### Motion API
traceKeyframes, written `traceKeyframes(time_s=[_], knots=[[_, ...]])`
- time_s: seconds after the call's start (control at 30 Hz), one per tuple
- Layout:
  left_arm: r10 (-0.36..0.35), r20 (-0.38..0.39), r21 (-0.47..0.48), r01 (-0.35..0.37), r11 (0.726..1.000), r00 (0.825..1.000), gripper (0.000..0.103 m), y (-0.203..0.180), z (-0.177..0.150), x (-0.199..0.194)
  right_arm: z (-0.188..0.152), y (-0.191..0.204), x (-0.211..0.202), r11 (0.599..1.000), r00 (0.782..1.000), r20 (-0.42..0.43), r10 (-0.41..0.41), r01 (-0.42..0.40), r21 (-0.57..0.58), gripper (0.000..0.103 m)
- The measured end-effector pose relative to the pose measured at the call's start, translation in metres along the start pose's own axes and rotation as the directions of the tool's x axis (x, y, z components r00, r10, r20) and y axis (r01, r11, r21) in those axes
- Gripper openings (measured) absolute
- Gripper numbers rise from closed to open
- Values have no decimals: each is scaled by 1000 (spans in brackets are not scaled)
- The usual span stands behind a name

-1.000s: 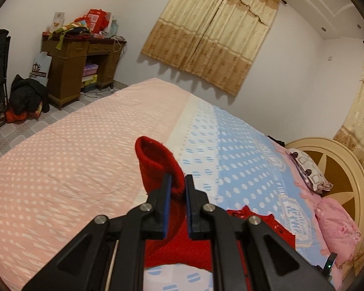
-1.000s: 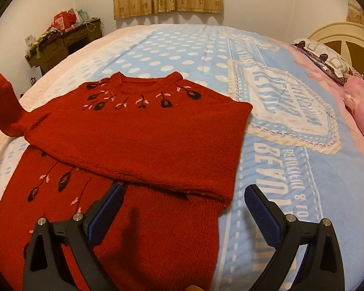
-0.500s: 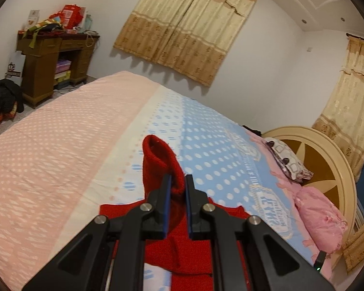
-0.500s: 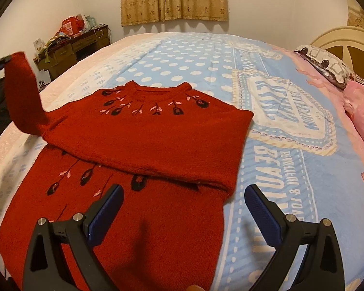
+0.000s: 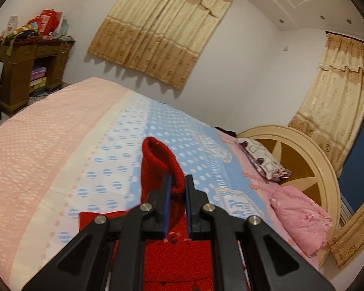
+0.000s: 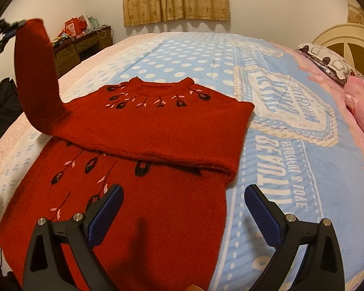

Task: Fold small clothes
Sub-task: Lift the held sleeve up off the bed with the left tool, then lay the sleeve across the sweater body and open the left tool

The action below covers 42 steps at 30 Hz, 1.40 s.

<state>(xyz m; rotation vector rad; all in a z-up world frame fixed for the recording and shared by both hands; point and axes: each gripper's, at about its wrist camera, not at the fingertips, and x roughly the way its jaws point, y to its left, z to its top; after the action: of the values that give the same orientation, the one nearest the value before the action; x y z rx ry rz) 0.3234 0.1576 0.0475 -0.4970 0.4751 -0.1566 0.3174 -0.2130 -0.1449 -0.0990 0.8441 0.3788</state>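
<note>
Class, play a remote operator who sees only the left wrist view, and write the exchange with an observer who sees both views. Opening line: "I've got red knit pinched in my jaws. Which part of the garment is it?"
Observer: The left sleeve of the red sweater, lifted off the bed near its cuff.
Operator: Is the other sleeve done?
Observer: Yes, it lies folded across the chest, below the embroidered neckline.
Operator: Where is the right gripper?
Observer: Open, holding nothing, over the sweater's lower right part.
Operator: And the left gripper?
Observer: In the right view it shows at the far left, at the sleeve's top.
</note>
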Motion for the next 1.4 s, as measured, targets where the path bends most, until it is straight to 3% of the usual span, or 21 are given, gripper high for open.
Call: traceKeyframes(time_s=[0.27, 0.5, 0.77, 1.0, 1.07, 1.17, 1.2, 1.3, 1.4], knots=[[-82, -45, 36, 84, 996, 996, 11, -53, -9, 33, -9, -4, -9, 1000, 999, 23, 23, -24, 14, 100], [-104, -105, 83, 113, 990, 989, 11, -92, -38, 62, -18, -14, -15, 998, 999, 38, 37, -39, 54, 100], [-53, -143, 154, 75, 985, 988, 11, -127, -87, 105, -26, -25, -19, 993, 997, 49, 53, -58, 103, 100], [19, -225, 222, 33, 974, 974, 12, -140, -136, 150, -32, -34, -13, 986, 998, 25, 63, -66, 152, 100], [29, -251, 235, 32, 971, 968, 17, -144, -145, 159, -33, -34, -12, 986, 998, 16, 60, -62, 157, 100], [42, -293, 285, 45, 957, 955, 45, -153, -154, 162, -34, -33, -11, 987, 999, 10, 53, -54, 153, 100], [36, -286, 296, 52, 954, 957, 54, -154, -154, 159, -34, -33, -11, 987, 999, 9, 54, -55, 152, 100], [30, -242, 373, 64, 925, 970, 67, -154, -152, 136, -35, -35, -10, 985, 998, 10, 65, -66, 160, 100], [64, -170, 464, 23, 886, 983, 83, -136, -150, 104, -36, -39, -12, 979, 997, 23, 77, -80, 186, 100]])
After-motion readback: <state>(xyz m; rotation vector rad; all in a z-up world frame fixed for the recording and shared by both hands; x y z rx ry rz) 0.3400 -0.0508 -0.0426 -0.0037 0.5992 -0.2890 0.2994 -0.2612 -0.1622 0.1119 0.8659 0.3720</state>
